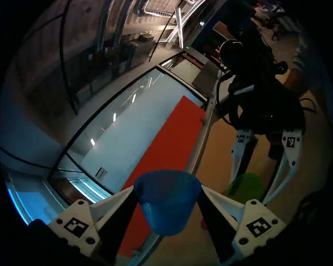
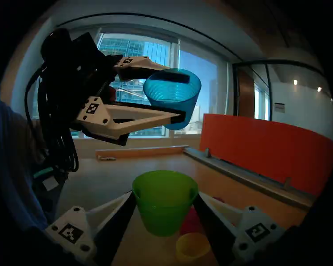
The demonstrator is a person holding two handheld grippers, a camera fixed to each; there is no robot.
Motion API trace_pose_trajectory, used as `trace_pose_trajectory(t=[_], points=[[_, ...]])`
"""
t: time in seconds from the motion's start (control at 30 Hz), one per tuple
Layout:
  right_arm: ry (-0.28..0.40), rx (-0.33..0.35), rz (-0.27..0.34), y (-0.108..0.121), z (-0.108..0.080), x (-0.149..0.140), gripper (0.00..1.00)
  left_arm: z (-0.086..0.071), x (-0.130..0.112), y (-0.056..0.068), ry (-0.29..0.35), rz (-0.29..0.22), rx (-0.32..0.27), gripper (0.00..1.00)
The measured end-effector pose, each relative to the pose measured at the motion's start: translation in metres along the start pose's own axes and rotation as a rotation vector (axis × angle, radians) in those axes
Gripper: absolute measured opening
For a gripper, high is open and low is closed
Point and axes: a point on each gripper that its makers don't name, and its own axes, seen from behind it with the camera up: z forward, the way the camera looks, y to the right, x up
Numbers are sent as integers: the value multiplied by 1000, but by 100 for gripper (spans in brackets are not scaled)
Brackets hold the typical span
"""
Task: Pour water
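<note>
A blue cup point(image 1: 166, 213) sits between the fingers of my left gripper point(image 1: 167, 191), which is shut on it. In the right gripper view that blue cup point(image 2: 168, 91) hangs high above the table, tipped with its mouth toward the camera, in the left gripper point(image 2: 179, 97). My right gripper point(image 2: 165, 195) is shut on a green cup point(image 2: 164, 215), upright just above the wooden table point(image 2: 104, 181). In the left gripper view, the green cup point(image 1: 246, 186) shows lower, between the right gripper's white fingers point(image 1: 239, 148). No water stream is visible.
A red cup point(image 2: 191, 221) and a yellow cup point(image 2: 191, 248) stand on the table just behind the green cup. An orange partition point(image 2: 264, 148) runs along the table's right side. A person's blue sleeve point(image 2: 11, 177) is at the left. Windows fill the back.
</note>
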Motion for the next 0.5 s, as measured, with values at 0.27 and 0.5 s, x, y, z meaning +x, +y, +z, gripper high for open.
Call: trace_pose_trajectory(t=[0.27, 0.5], points=[[-1, 4, -2, -2, 0, -1, 91, 0, 2, -5, -3, 59, 16, 87], [-1, 6, -1, -2, 1, -1, 91, 0, 3, -9, -6, 94, 28, 87]])
